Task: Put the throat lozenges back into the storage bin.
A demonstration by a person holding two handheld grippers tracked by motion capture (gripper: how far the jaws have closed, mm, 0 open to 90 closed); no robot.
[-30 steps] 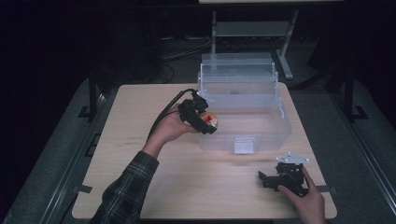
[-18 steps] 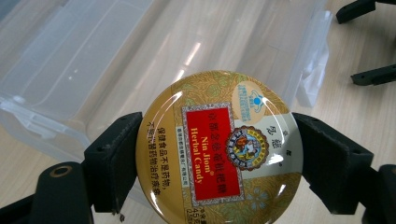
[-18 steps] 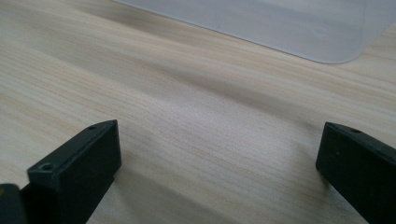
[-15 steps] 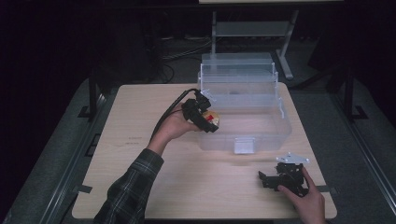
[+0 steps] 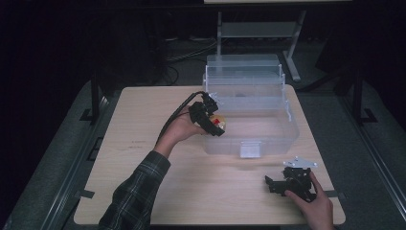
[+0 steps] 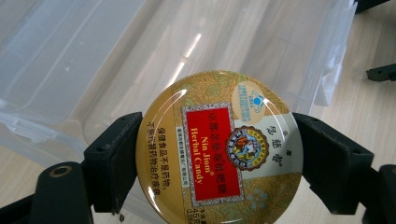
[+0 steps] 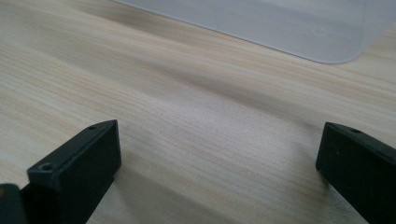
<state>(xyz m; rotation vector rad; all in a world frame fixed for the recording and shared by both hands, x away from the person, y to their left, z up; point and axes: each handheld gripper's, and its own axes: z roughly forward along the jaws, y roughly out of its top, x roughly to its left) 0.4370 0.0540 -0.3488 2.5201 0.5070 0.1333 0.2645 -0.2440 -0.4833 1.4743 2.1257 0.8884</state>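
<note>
A round gold candy tin (image 6: 219, 149) with a red label is clamped between the two jaws of my left gripper (image 6: 217, 161). In the high view that gripper (image 5: 216, 125) holds the tin (image 5: 219, 122) over the left front corner of a clear plastic box (image 5: 268, 136). The box's lid (image 5: 244, 76) stands open at the back. My right gripper (image 5: 271, 185) rests low on the table near the front right corner, jaws wide apart. Bare wood lies between its jaws (image 7: 219, 163), with the box's edge (image 7: 289, 32) ahead.
The light wooden table (image 5: 143, 139) has free room on its left half and in front of the box. A metal stand (image 5: 258, 28) sits on the dark floor behind the table. A dark cable (image 5: 174, 117) trails from the left gripper.
My left gripper has carried the tin a little to the right and farther over the box's rim. The right gripper has stayed put.
</note>
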